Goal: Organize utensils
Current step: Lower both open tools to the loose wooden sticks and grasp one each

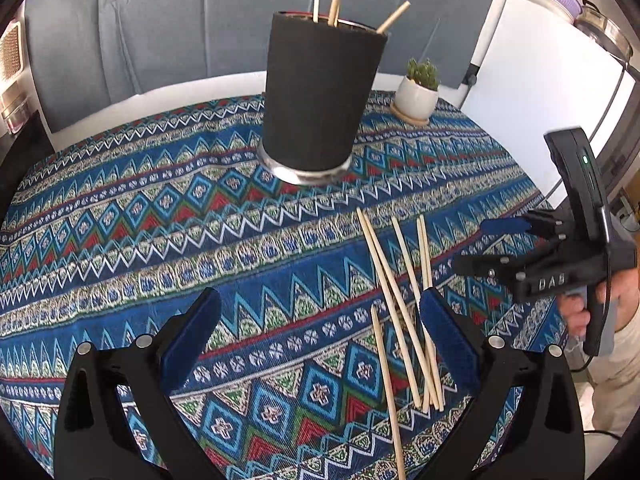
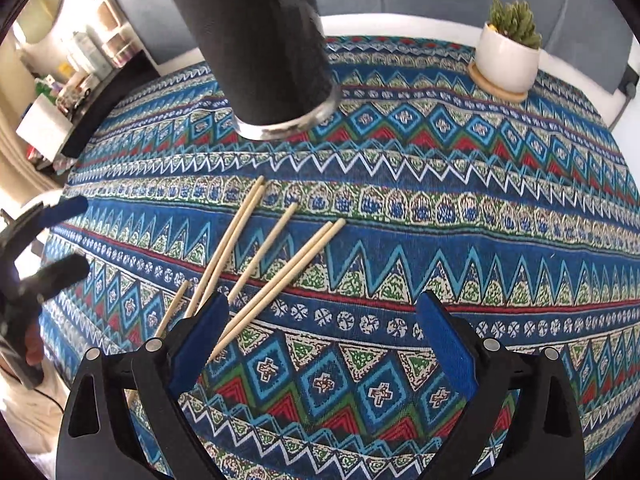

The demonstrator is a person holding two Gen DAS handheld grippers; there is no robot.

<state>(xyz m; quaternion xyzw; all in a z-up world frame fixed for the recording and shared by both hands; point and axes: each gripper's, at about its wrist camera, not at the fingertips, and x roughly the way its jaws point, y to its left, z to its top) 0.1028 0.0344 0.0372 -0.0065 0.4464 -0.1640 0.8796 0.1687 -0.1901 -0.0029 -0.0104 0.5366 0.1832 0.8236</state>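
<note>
Progress: partial. 3 chopsticks (image 1: 334, 6) already stand in the black holder (image 1: 316, 96). 6 loose chopsticks (image 1: 400, 300) remain on the cloth (image 1: 160, 240), fanned out near the front edge, well apart from the holder.

Left gripper (image 1: 320, 344): jaws spread wide, nothing between them; its right finger is over the loose sticks. Right gripper (image 2: 322, 344): released, empty, the sticks at its left finger.

Surface: round table under a blue patterned cloth. A potted succulent (image 1: 418, 88) sits at the far rim. Grey sofa behind, white fridge (image 1: 540, 92) to one side.
</note>
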